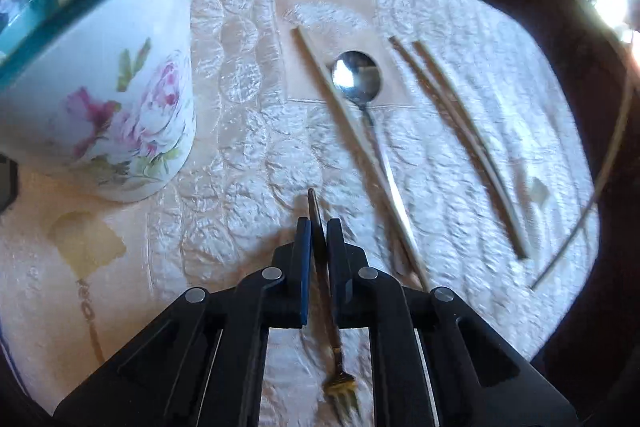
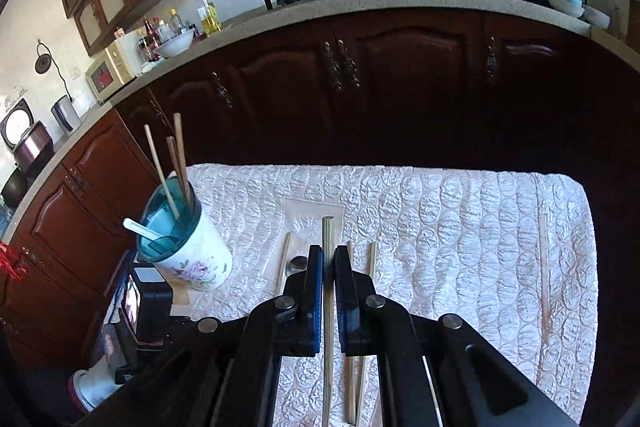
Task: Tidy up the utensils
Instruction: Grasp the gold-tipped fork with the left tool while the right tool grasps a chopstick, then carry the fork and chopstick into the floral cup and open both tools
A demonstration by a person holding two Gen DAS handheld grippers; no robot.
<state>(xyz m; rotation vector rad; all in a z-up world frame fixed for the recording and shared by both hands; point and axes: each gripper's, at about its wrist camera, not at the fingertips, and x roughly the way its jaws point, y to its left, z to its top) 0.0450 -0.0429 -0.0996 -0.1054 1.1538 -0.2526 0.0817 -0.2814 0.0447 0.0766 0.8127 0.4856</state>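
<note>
My left gripper (image 1: pixel 319 227) is shut on a small fork (image 1: pixel 322 255), handle pointing forward and gold tines near the camera. It hangs over the quilted table cover (image 1: pixel 248 155), just right of the floral utensil cup (image 1: pixel 132 107) with its teal rim. A metal spoon (image 1: pixel 356 75) and loose chopsticks (image 1: pixel 460 131) lie on the cover ahead. My right gripper (image 2: pixel 328 253) is shut on a pale chopstick (image 2: pixel 328 231), held above the table. In this view the cup (image 2: pixel 188 247) stands at the left with chopsticks (image 2: pixel 176 167) and a white spoon inside.
More chopsticks (image 2: pixel 543 267) lie near the cover's right edge. The left-hand gripper's body (image 2: pixel 140 311) sits beside the cup. Dark wooden cabinets (image 2: pixel 360 87) and a counter with a stove, pots and a dish rack stand behind the table.
</note>
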